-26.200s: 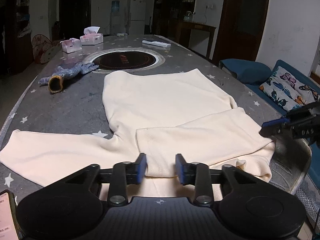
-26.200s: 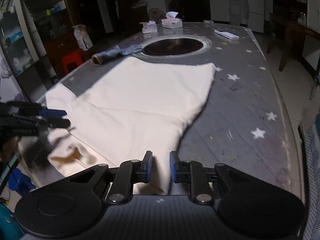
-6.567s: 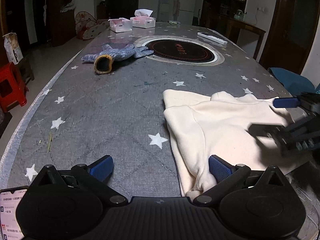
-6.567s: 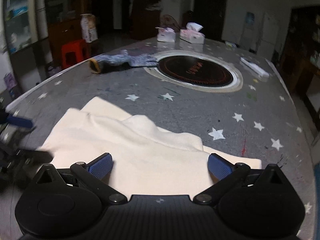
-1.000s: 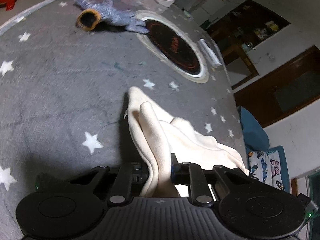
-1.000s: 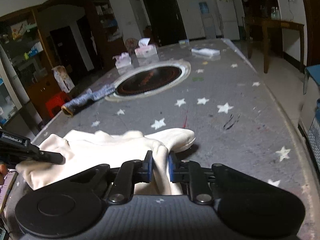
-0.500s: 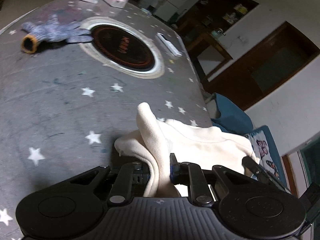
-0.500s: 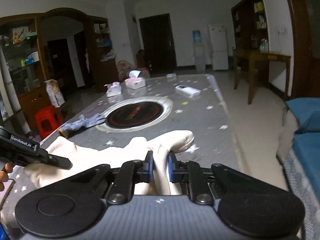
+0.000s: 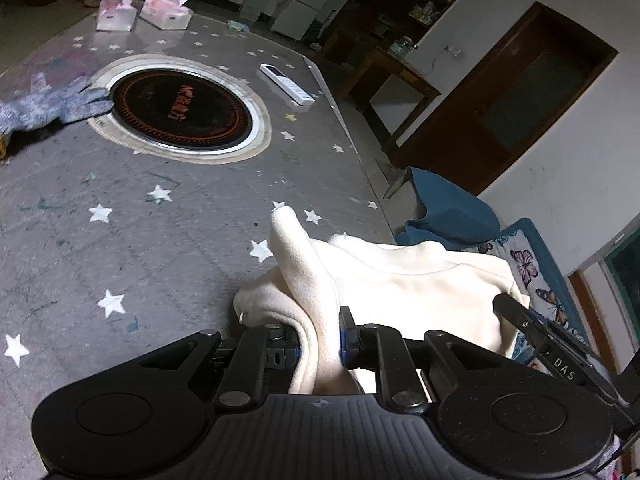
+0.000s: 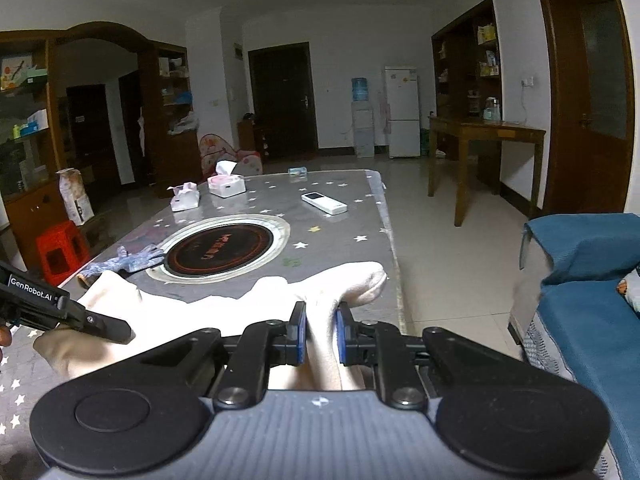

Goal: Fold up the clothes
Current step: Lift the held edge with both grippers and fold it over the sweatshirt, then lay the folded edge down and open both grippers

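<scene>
— Jaws on both sides, how did they stand?
— Left gripper (image 9: 320,340) had its jaws pinched on a fold of the cream garment (image 9: 400,280); right gripper (image 10: 320,334) likewise clamped the cloth.
— And the garment itself?
— Bunched, slung between the two over the near edge of the star-patterned table (image 9: 120,220).

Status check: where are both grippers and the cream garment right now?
Left gripper shut on cream fleece garment. Right gripper shut on it too. Garment bunched, lifted between them. Nothing in the way.
</scene>
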`<state>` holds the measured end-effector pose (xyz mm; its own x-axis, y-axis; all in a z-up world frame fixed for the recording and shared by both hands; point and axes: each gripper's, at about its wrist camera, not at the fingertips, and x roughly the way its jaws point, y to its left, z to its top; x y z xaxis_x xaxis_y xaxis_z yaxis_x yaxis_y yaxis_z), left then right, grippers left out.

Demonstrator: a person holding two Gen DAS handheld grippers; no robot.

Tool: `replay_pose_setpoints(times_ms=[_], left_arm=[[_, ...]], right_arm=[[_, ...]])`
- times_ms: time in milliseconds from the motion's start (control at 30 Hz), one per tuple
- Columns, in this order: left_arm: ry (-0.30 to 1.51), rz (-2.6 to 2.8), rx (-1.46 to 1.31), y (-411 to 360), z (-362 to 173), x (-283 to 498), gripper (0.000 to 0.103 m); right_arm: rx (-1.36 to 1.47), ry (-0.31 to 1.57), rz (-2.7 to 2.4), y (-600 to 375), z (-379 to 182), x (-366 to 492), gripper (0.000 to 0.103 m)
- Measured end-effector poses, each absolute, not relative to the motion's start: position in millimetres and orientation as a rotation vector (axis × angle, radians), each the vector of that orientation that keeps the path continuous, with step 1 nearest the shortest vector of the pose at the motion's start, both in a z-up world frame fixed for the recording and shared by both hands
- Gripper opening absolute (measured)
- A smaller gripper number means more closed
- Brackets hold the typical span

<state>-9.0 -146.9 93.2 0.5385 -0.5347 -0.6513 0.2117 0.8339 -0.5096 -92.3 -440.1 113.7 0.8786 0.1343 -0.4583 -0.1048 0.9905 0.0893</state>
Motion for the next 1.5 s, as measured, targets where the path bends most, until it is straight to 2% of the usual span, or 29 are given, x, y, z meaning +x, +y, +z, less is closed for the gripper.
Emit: replay_pose_setpoints(times_ms=[733,1500], left_arm=[[0.911,-0.427,-0.301,-165.4,84.4,-5.5,0.017],[0.988,-0.403,-0.29,-163.9,52.6,6.9,0.018]], right_arm=[[0.046,0.512,0.111,-443.9,97.0,-84.7,0.013],[0.042,0.594,0.093,-448.4,65.8,-61.3,0.013]])
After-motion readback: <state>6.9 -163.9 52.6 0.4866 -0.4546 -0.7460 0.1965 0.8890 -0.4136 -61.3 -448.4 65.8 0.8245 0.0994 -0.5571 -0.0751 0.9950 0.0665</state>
